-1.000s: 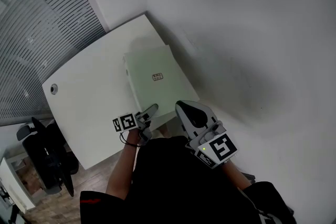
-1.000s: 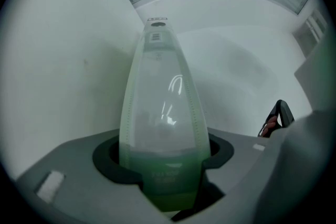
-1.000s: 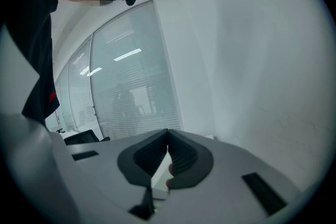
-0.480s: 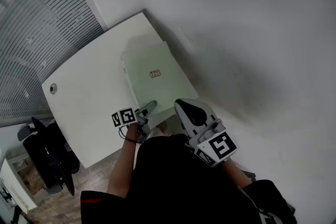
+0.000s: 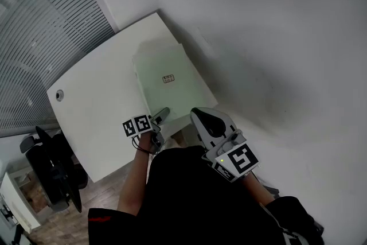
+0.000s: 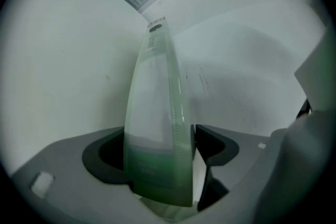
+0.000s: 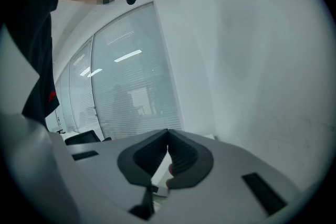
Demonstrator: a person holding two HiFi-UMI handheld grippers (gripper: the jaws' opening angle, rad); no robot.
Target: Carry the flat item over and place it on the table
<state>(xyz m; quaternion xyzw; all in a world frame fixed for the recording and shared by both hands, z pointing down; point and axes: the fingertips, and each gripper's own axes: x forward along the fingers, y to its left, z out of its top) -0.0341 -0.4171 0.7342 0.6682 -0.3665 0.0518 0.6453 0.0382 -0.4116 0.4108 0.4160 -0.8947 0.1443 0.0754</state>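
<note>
Head view: the flat item (image 5: 169,80) lay on the table (image 5: 92,106) beside the wall (image 5: 258,37). Its longer side seemed to run away from the person, with the near edge right at the left gripper (image 5: 161,115). The right gripper (image 5: 199,116) hung back by the body, so left was nearer. Left gripper view: the item stood edge-on between jaws that had just been opening, pads apparently off it. Right gripper view: jaws together on nothing. Guessing a straight pull-back was next
</note>
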